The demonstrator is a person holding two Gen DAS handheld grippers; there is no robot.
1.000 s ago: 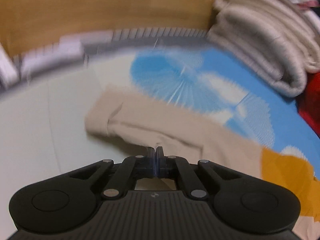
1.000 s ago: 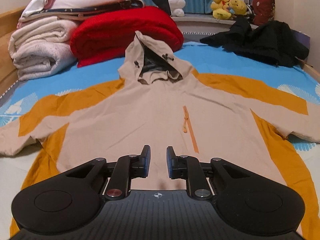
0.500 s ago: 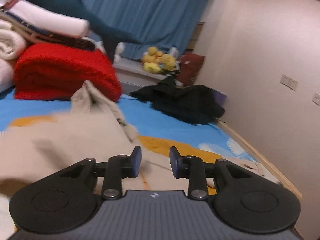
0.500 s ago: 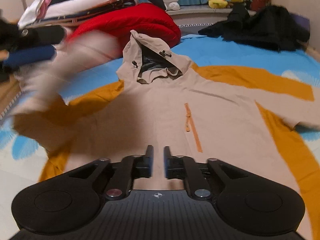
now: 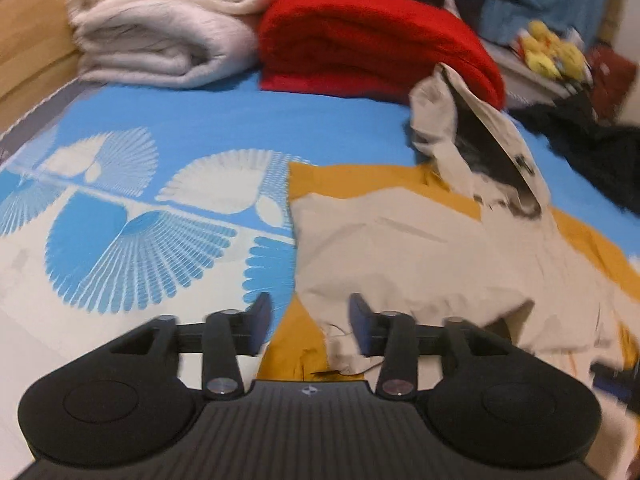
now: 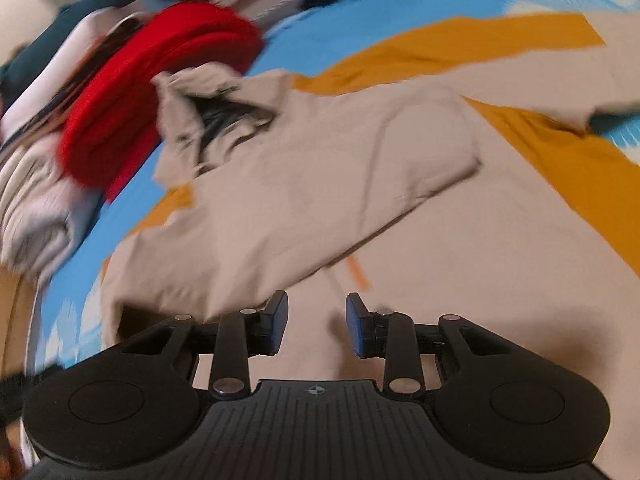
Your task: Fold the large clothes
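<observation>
On the blue bedsheet, the hooded jacket's left sleeve now lies folded across its chest — released; left gripper and right gripper both gape empty, right sleeve next.

Left hand-held gripper and right hand-held gripper — both agape, empty.

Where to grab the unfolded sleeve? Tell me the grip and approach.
Take the sleeve at its free cuff end, coming in from the outer side with the right gripper. It lies flat and stretched away from the jacket body, so the thin edge pinches easily.
</observation>
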